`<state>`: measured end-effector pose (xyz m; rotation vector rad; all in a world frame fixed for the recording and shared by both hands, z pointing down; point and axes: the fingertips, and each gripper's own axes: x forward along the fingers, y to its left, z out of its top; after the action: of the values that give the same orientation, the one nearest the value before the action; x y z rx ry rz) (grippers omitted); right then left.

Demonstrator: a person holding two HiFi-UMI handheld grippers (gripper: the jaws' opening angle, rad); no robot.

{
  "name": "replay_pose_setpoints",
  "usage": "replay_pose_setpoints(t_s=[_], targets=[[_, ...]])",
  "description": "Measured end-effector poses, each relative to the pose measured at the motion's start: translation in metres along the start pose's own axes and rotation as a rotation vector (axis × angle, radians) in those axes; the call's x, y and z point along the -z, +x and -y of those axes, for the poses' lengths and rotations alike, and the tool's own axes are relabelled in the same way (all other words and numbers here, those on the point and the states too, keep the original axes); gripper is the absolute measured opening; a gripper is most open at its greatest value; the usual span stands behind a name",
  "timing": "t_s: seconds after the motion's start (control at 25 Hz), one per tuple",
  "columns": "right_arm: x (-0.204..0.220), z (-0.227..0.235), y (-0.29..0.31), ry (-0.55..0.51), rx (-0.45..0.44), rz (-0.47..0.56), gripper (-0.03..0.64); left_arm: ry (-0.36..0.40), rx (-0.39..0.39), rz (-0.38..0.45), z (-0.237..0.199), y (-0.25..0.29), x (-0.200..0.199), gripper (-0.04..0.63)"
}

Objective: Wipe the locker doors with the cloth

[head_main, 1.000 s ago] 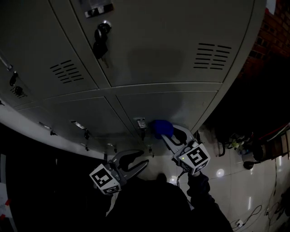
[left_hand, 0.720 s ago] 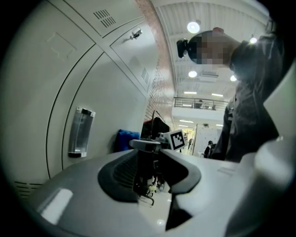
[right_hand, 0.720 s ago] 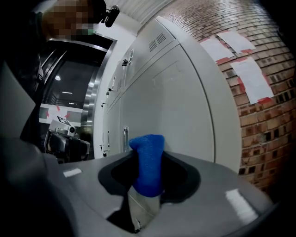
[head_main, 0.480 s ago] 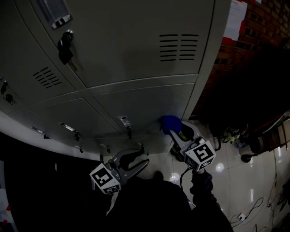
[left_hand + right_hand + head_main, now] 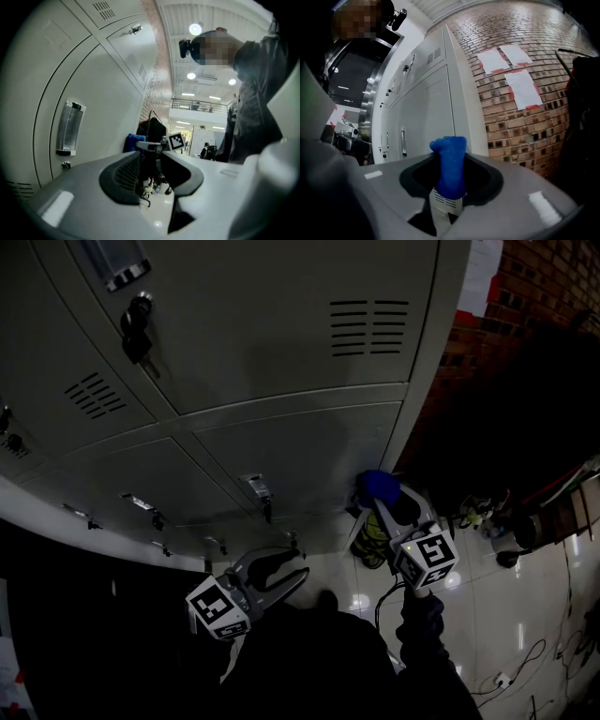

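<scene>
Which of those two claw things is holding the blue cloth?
The right gripper: the blue cloth is pinched between its jaws. The left gripper has nothing between its jaws.

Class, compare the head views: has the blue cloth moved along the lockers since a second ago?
Yes. The blue cloth moved rightward, away from the door latch and toward the brick wall.

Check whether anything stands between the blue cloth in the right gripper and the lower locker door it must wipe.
Nothing visible does. The blue cloth is clamped in the right gripper by the right edge of the lower locker door, with only open air between them. The door's handle sits well off to the left.
</scene>
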<state>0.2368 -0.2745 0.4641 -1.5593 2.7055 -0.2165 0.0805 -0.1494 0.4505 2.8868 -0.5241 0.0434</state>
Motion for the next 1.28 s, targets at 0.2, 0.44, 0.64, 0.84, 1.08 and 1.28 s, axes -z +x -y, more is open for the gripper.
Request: replay_pose_setpoints(t_s=[0.2, 0.44, 0.64, 0.84, 1.08, 1.28], targets=[[-0.005, -0.028, 0.005, 0.02, 0.003, 0.034, 0.13, -0.028, 0.004, 0.006, -0.001, -0.015, -0.006, 0.121], [0.003, -0.122, 0.042, -0.039, -0.194, 0.019, 0.129, -0.015, 0.0, 0.001, -0.015, -0.049, -0.001, 0.121], [0.023, -0.188, 0.07, -0.059, -0.302, -0.02, 0.129, -0.029, -0.009, 0.001, -0.025, -0.079, -0.01, 0.121], [0.035, -0.216, 0.093, -0.045, -0.318, -0.042, 0.129, -0.027, -0.02, -0.011, -0.04, -0.105, -0.008, 0.121], [0.043, -0.209, 0.102, -0.037, -0.274, -0.075, 0.129, 0.007, -0.01, -0.023, -0.048, -0.113, 0.0, 0.121], [0.043, -0.195, 0.092, -0.012, -0.286, -0.067, 0.13, 0.01, -0.012, -0.02, -0.043, -0.101, 0.001, 0.121]])
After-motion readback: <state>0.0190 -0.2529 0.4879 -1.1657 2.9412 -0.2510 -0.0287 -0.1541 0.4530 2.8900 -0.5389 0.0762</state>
